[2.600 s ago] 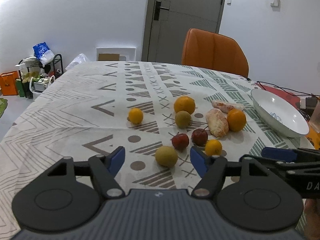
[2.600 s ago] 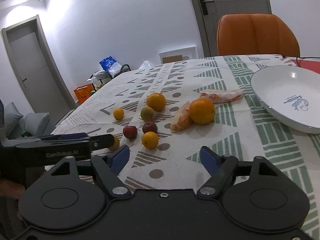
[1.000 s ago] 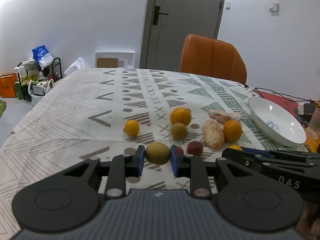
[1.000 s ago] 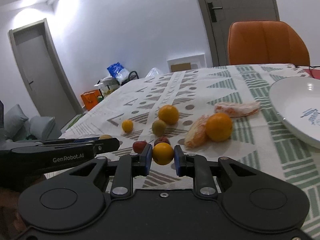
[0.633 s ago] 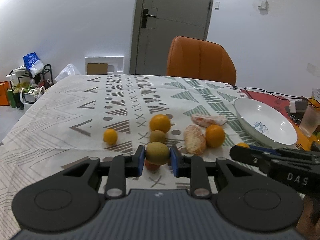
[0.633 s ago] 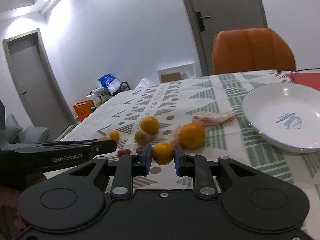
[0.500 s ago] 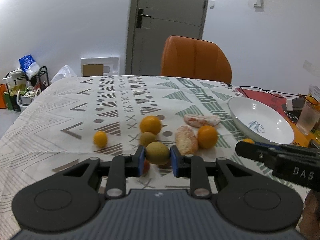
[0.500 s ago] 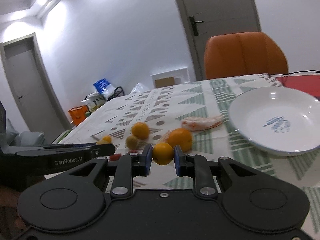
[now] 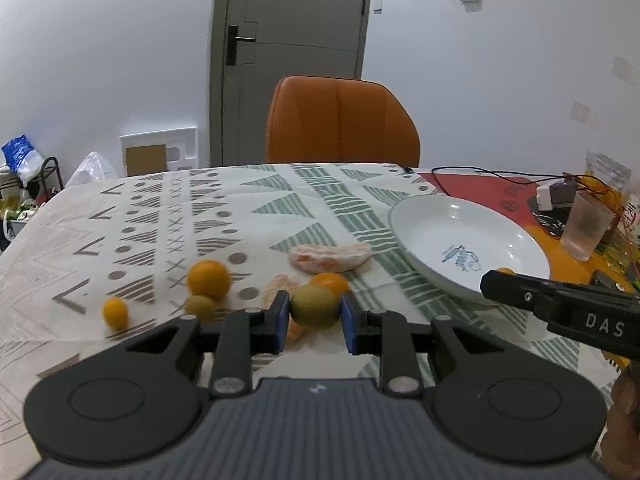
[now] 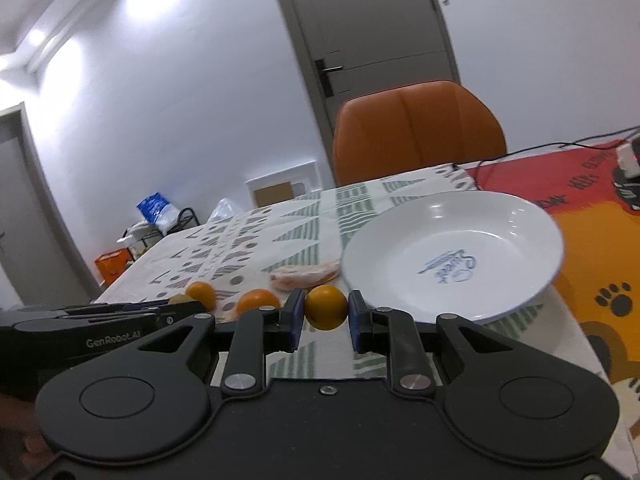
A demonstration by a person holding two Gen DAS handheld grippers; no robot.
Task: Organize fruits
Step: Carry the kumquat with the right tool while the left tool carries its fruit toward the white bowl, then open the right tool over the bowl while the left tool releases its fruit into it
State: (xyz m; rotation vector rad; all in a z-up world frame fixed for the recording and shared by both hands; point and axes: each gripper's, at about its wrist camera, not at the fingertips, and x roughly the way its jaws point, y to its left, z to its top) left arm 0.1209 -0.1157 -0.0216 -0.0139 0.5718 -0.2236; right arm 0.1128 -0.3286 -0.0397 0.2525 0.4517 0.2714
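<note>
My left gripper (image 9: 314, 318) is shut on a green-brown kiwi (image 9: 314, 311), held above the patterned tablecloth. My right gripper (image 10: 325, 314) is shut on a small orange (image 10: 326, 306), held near the front rim of the white bowl (image 10: 516, 216). The bowl also shows in the left wrist view (image 9: 420, 224), to the right, with the right gripper's body (image 9: 560, 312) in front of it. On the cloth lie an orange (image 9: 209, 278), a second kiwi (image 9: 200, 307), a small orange (image 9: 115, 312) and peeled citrus pieces (image 9: 330, 258).
An orange chair (image 9: 342, 122) stands at the table's far edge. A clear plastic cup (image 9: 586, 226), a white charger with cables (image 9: 556, 196) and a packet sit on the red and orange mat at the right. A door and clutter lie beyond.
Both grippers closed on fruit and lifted it, the left on the kiwi, the right on the small orange. Both then swung right toward the white bowl, which is now closer.
</note>
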